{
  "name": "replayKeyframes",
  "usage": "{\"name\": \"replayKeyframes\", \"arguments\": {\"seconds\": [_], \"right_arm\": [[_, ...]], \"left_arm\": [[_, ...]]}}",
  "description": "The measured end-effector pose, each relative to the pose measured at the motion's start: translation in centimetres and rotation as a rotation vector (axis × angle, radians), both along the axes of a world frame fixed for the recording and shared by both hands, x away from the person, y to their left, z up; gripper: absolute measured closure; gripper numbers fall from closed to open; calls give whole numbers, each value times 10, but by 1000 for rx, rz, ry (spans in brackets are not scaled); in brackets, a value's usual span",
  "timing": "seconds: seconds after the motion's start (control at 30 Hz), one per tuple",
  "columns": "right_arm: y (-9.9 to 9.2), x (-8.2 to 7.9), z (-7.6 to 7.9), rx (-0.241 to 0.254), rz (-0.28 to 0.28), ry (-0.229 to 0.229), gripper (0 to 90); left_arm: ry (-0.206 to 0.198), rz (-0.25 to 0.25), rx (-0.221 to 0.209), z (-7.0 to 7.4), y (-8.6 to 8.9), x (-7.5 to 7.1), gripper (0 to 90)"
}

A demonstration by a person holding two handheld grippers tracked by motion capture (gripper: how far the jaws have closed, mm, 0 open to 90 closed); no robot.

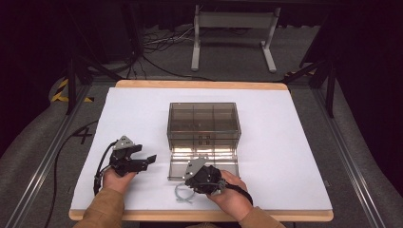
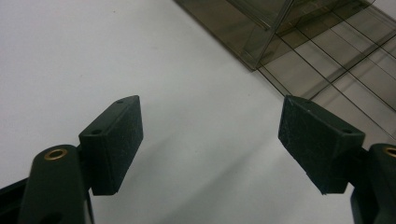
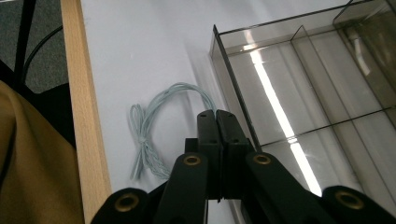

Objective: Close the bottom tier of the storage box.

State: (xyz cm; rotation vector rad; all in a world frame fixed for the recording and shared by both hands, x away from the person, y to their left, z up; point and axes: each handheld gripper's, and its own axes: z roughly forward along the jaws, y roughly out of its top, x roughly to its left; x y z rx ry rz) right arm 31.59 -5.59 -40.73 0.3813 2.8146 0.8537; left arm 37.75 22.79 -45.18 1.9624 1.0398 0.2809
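Clearly the pale cable [image 3: 154, 122] is light and limp — a thin bundle knotted near one end, prone to sag and slide on the white surface [image 1: 133, 118]. Its arched loop looks easiest to take. It lies between the surface's wooden edge and the smoky compartment box [image 3: 299, 102]. The right hand-held gripper [image 3: 218, 116] has its jaws together at that loop — whether strands are pinched, I cannot tell. The left hand-held gripper [image 2: 210, 140] stands apart, empty.

High view: fixed above the near table [image 1: 304, 142] edge, facing forward and down, far off. Left gripper view: low, close over white surface, facing the smoked divided box [image 2: 327, 51]. Right gripper view: close at the near wooden edge, facing the same box's [image 3: 303, 93] open tray; all three share it.
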Motion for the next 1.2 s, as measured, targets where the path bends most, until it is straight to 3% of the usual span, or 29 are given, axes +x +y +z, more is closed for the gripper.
{"name": "replayKeyframes", "arguments": {"seconds": [1.2], "right_arm": [[-25,2,38,62,-64,-83,900]], "left_arm": [[1,1,3,0,0,0,228]]}}
